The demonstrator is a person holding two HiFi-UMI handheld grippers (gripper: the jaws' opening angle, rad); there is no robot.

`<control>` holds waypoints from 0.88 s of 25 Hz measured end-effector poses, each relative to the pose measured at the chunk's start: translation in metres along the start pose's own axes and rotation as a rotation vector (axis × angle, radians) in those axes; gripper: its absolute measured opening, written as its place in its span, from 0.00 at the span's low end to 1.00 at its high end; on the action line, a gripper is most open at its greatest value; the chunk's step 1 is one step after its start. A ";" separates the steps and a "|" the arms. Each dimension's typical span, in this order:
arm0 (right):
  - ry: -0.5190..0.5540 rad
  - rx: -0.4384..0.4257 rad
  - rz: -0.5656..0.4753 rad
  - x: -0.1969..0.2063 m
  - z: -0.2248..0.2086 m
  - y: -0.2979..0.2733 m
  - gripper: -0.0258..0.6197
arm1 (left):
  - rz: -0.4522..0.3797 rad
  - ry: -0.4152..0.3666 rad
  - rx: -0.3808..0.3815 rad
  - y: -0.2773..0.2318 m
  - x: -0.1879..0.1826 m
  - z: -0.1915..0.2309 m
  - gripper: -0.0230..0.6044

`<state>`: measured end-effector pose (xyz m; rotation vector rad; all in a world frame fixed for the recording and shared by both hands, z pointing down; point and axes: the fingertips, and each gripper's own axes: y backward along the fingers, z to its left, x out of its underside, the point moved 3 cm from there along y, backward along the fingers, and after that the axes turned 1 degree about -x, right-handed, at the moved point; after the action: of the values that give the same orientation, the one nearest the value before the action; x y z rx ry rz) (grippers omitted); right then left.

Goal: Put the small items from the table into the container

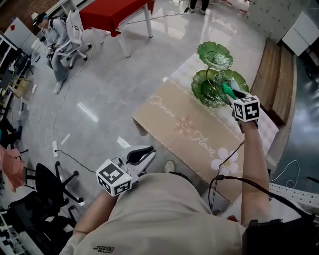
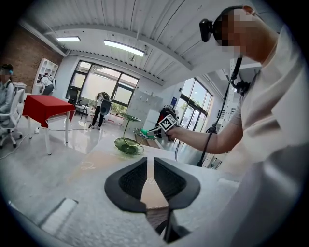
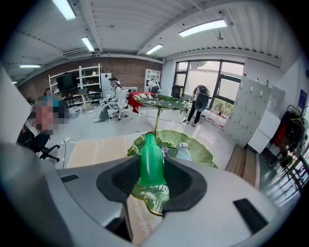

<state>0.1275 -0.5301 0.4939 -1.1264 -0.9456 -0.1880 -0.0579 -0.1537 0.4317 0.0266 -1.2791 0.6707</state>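
A green three-tier leaf-dish stand (image 1: 215, 85) rises at the far end of the table (image 1: 172, 112), which has a beige flower-print cloth. My right gripper (image 1: 230, 94) hangs over the lower dishes, shut on a small green bottle (image 1: 227, 89). In the right gripper view the bottle (image 3: 150, 161) points neck-first from the gripper (image 3: 152, 163) over a lower dish (image 3: 200, 150), where a small pale item (image 3: 183, 152) lies. My left gripper (image 1: 142, 155) hovers off the table's near corner by my body. Its jaws (image 2: 150, 161) are drawn to a thin slit with nothing in them.
A wooden bench (image 1: 271, 79) runs along the table's far right side. A red table (image 1: 112, 12) and a seated person (image 1: 57, 37) are across the floor. A black office chair (image 1: 47, 182) stands at the near left, by a floor cable (image 1: 75, 157).
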 end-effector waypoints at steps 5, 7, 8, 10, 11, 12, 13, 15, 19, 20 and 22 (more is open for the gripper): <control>-0.028 0.001 0.051 0.002 0.001 -0.022 0.29 | 0.002 0.007 -0.024 0.007 0.001 0.010 0.08; -0.047 0.009 0.055 0.003 0.000 -0.029 0.29 | -0.001 0.006 -0.027 0.008 0.000 0.015 0.08; -0.051 0.016 0.055 0.003 -0.001 -0.031 0.30 | -0.002 0.006 -0.027 0.008 -0.001 0.017 0.08; -0.048 0.033 0.055 0.002 -0.001 -0.031 0.30 | -0.003 0.006 -0.023 0.010 -0.002 0.019 0.08; -0.046 0.038 0.055 0.001 0.000 -0.030 0.30 | -0.003 0.006 -0.019 0.012 -0.002 0.020 0.08; -0.044 0.042 0.053 0.001 0.001 -0.029 0.31 | -0.003 0.005 -0.014 0.013 -0.003 0.021 0.08; -0.044 0.047 0.050 0.000 0.002 -0.027 0.32 | -0.002 0.004 -0.008 0.014 -0.003 0.023 0.08; -0.047 0.066 0.035 -0.001 0.003 -0.020 0.33 | 0.001 0.002 0.006 0.016 -0.003 0.026 0.08; -0.065 0.112 -0.023 -0.005 0.012 0.004 0.33 | 0.001 -0.012 0.044 0.023 -0.002 0.029 0.08; -0.072 0.117 -0.039 -0.005 0.017 0.011 0.33 | 0.001 -0.016 0.057 0.025 -0.002 0.030 0.08; -0.086 0.129 -0.067 -0.002 0.032 0.027 0.32 | 0.000 -0.025 0.082 0.031 -0.002 0.032 0.08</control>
<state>0.1240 -0.4924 0.4774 -0.9915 -1.0581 -0.1316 -0.1008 -0.1411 0.4290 0.1025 -1.2753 0.7239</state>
